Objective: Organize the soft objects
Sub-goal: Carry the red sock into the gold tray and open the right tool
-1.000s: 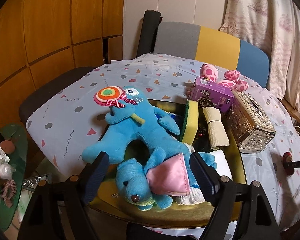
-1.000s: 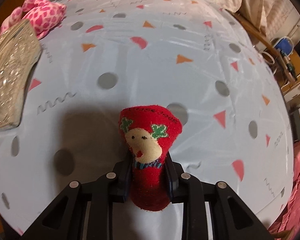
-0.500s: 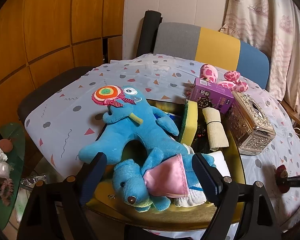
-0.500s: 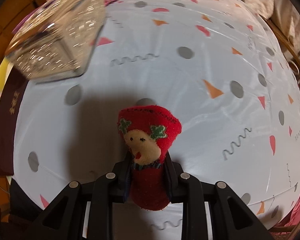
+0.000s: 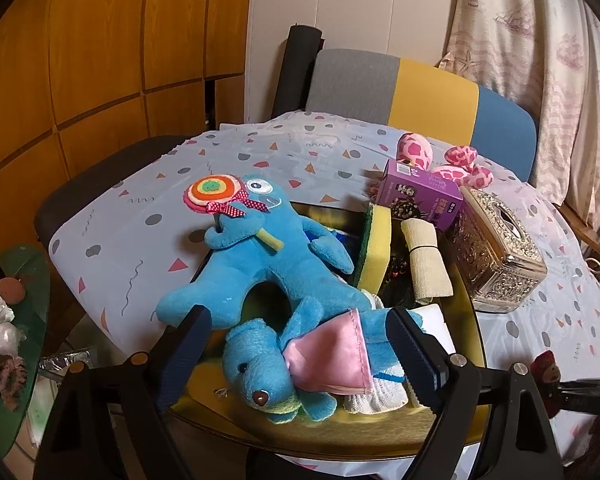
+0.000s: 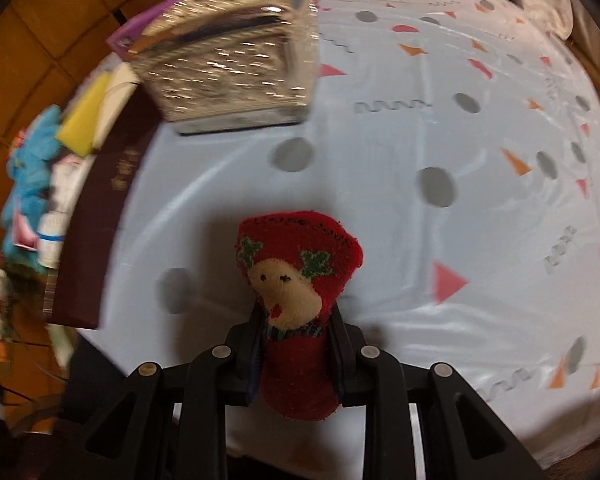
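My left gripper point(image 5: 296, 316) hangs over a gold tray point(image 5: 216, 400), its jaws opening on either side of a small blue plush with a pink ear point(image 5: 260, 372); the pads do not press it. A big blue plush with a lollipop point(image 5: 268, 256) lies across the tray behind it. My right gripper point(image 6: 296, 320) is shut on a red sock doll point(image 6: 296, 272) above the spotted tablecloth point(image 6: 420, 140). In the left wrist view that doll point(image 5: 544, 370) shows at the far right edge.
In the tray stand a yellow sponge point(image 5: 378, 240), a beige rolled cloth point(image 5: 424, 256) and a white knit cloth point(image 5: 376, 396). Beside it are a silver tissue box point(image 5: 496, 248), a purple box point(image 5: 420, 196) and a pink spotted plush point(image 5: 460, 168). A chair stands behind the table.
My right gripper has carried the red doll leftward, so the tissue box and tray have come into its view. The left jaws have spread wider around the small blue plush.
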### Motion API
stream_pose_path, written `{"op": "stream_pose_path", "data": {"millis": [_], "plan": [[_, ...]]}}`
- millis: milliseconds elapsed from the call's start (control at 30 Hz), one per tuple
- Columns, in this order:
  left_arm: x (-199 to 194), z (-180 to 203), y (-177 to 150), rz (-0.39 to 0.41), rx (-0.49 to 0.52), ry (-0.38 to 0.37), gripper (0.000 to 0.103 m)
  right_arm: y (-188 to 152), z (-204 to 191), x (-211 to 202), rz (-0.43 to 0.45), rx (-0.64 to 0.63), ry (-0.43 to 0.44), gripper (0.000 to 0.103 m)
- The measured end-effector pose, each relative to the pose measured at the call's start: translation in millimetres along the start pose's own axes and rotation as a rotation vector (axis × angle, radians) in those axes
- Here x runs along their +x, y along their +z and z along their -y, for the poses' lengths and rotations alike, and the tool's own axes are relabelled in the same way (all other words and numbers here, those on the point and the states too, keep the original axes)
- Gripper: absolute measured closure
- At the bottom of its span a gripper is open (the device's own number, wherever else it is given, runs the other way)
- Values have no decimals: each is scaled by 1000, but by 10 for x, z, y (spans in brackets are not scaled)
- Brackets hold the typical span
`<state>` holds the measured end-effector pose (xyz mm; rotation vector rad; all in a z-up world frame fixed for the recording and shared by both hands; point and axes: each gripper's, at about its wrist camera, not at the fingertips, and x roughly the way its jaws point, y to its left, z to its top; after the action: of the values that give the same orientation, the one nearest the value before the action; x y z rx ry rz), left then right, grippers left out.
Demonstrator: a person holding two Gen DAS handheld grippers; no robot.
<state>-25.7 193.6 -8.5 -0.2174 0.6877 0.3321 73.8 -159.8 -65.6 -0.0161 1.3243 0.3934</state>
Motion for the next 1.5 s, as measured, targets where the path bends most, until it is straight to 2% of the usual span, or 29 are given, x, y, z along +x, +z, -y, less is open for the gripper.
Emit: {"op": "stream_pose_path", "data": {"millis": [233,267,400,633,833,1067,1300,1500], "plan": [[-67,-27,18,29,-8,1,10,34,-283,-224,119,-24,76,77],[-67,-32,16,28,-10,3,10,4,-461,-261,133,-30,85,77],[-52,-59,-1,18,-9,18,10,0,-724,-357,162,-80,124,77],[-103,-93,-14,28,-10,45,10,-80,-1150,-475,170,-209,191,77],[-146,-124,-18,33,-8,56,10,-30,-1424,-421,167,-278,229,77],[-164,-181,-21,33,-20,67,10,122,-1590,-570,217,-277,264,77],[-208,-362,0,50,-66,87,10,395,-1702,-619,267,-214,234,77],[-274,-608,31,68,-113,130,10,445,-1889,-536,241,-230,248,77]]}}
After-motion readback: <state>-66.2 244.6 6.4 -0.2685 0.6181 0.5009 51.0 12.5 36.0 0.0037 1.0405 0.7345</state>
